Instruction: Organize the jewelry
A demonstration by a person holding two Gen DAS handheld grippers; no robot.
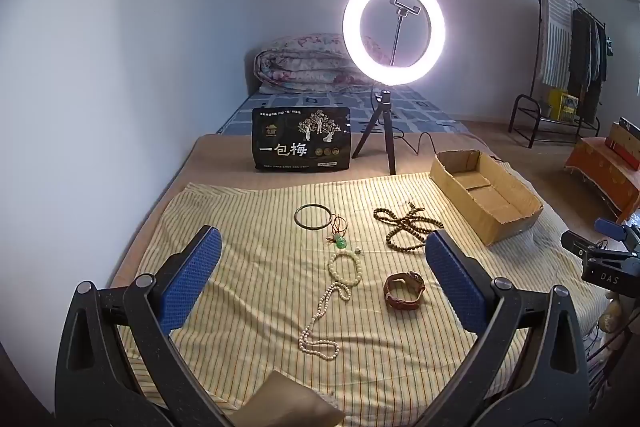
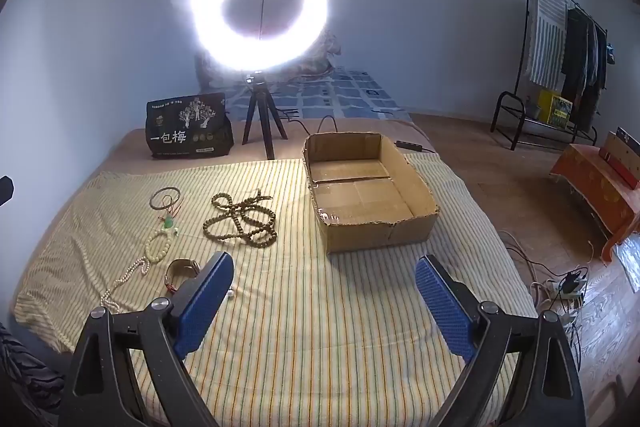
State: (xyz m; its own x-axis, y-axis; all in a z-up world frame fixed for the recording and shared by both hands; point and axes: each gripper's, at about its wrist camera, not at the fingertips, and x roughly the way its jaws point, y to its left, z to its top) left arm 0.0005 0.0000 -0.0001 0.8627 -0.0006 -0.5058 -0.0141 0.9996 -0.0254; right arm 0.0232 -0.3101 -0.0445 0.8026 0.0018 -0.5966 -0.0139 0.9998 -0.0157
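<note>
Several jewelry pieces lie mid-frame on the striped cloth: a dark bangle, brown bead strand, pearl necklace, pale bead bracelet and leather watch. An empty cardboard box sits right of them. Left gripper and right gripper hover with jaws wide, holding nothing.

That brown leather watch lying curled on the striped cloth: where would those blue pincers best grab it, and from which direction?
A judgement: the watch rests on its side as an open loop, so come from above and pinch one wall of the strap, one finger inside the loop, one outside. The left gripper is open and frames it. The flat strap suits the pads better than the bulkier case.
</note>
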